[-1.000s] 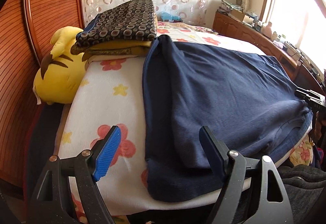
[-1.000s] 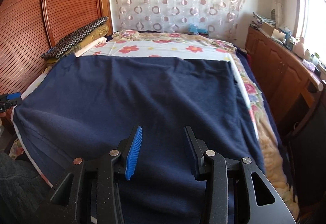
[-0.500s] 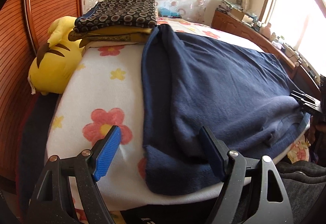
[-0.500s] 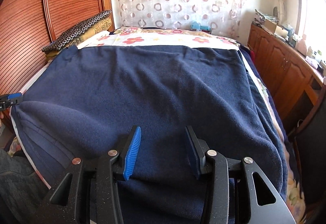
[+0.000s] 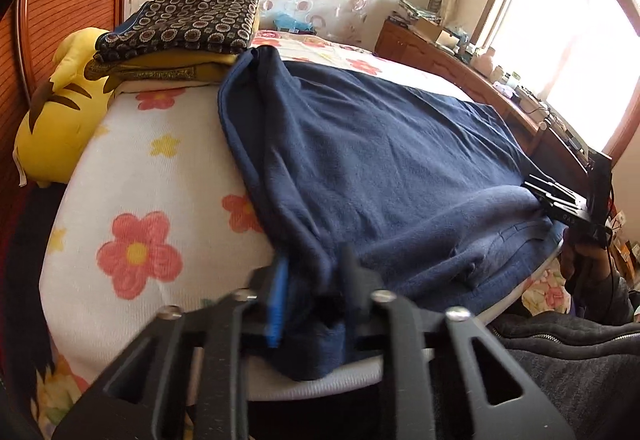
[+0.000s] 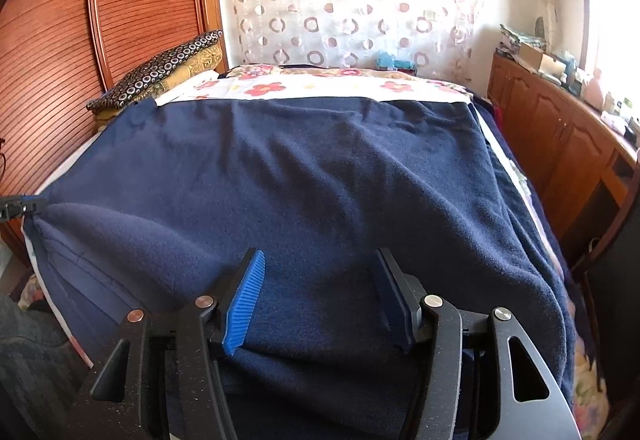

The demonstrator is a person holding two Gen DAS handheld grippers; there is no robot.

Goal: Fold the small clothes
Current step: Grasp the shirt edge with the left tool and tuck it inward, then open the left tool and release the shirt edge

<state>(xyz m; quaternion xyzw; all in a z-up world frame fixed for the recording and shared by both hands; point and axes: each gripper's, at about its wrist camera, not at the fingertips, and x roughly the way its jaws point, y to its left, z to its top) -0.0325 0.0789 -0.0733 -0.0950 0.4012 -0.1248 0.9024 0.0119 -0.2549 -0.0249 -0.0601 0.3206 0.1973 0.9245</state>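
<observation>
- Two views, left wrist first: the left gripper [image 5: 310, 292] sits at the near edge of the bed [image 5: 132, 176], its fingers [image 5: 276, 304] drawn close together and clamped on a bunched corner of the navy garment [image 5: 384, 168].
- Left of these fingers the flowered bedspread lies bare up to a yellow plush toy [image 5: 52, 112] at the bed's far-left side; beyond it stands a stack of folded cushions [image 5: 188, 28], touching the garment's far corner.
- Ahead and to the right of the fingers the garment spreads across the bed, its near edge doubled into a thick roll that hangs a little over the bed's edge.
- Far right of the fingers the right gripper [image 5: 560, 200] shows at the garment's other near corner; whether it touches the cloth there I cannot tell.
- Right wrist view: the right gripper [image 6: 320, 300] has its fingers [image 6: 246, 300] wide apart, with the navy garment [image 6: 304, 180] lying between and under them, nothing pinched.
- Ahead of the fingers the cloth is fleecy, softly wrinkled, reaching to the flowered bedspread near a curtain [image 6: 360, 0].
- Right of the fingers the garment slopes off the bed beside a wooden cabinet [image 6: 560, 136]; left, a wooden headboard [image 6: 72, 40] closes the side.
</observation>
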